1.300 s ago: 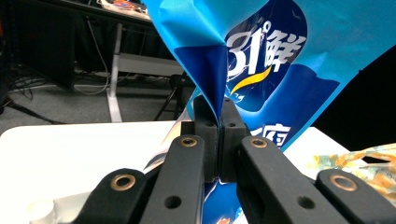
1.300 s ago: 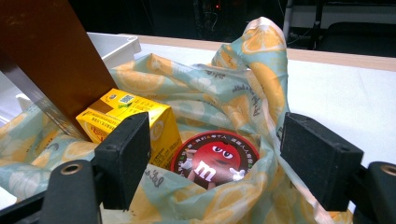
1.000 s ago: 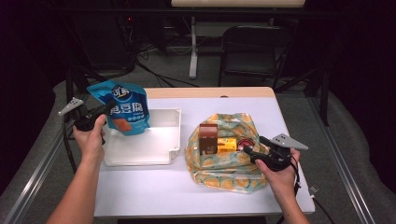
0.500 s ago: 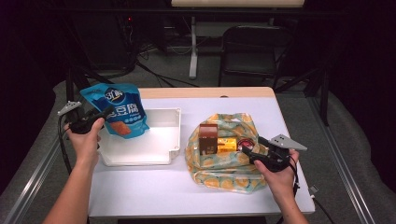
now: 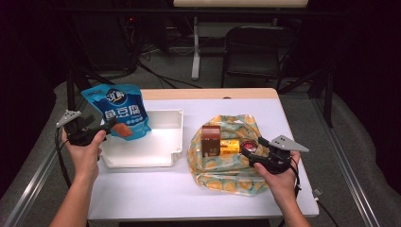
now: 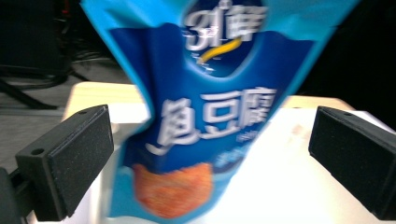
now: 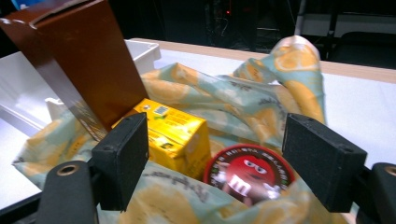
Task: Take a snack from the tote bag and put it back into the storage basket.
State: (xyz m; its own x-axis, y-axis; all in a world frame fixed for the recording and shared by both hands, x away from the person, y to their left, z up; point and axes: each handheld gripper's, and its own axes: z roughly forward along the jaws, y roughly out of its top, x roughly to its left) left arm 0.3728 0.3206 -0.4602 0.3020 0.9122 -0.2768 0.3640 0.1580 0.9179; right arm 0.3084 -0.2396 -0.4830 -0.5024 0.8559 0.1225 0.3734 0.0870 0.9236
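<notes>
At the white table (image 5: 156, 194), I hold my left gripper (image 5: 107, 127) off the table's left edge, its jaws spread wide in the left gripper view with the blue snack pouch (image 6: 205, 116) standing upright between them. Whether either jaw touches the pouch, I cannot tell. In the high view the pouch (image 5: 118, 111) stands over the near-left corner of the white tray (image 5: 146, 156), which sits on the left half of the table.

My right gripper (image 5: 249, 150) rests at the right side of the lemon-print bag (image 5: 227, 177), near the table's right edge, jaws wide open and holding nothing. Between them, in the right gripper view, lies a round red candy tin (image 7: 250, 175), just beside a yellow carton (image 7: 173, 133), with a tall brown box (image 7: 88, 60) tilted behind it, all inside the bag.
</notes>
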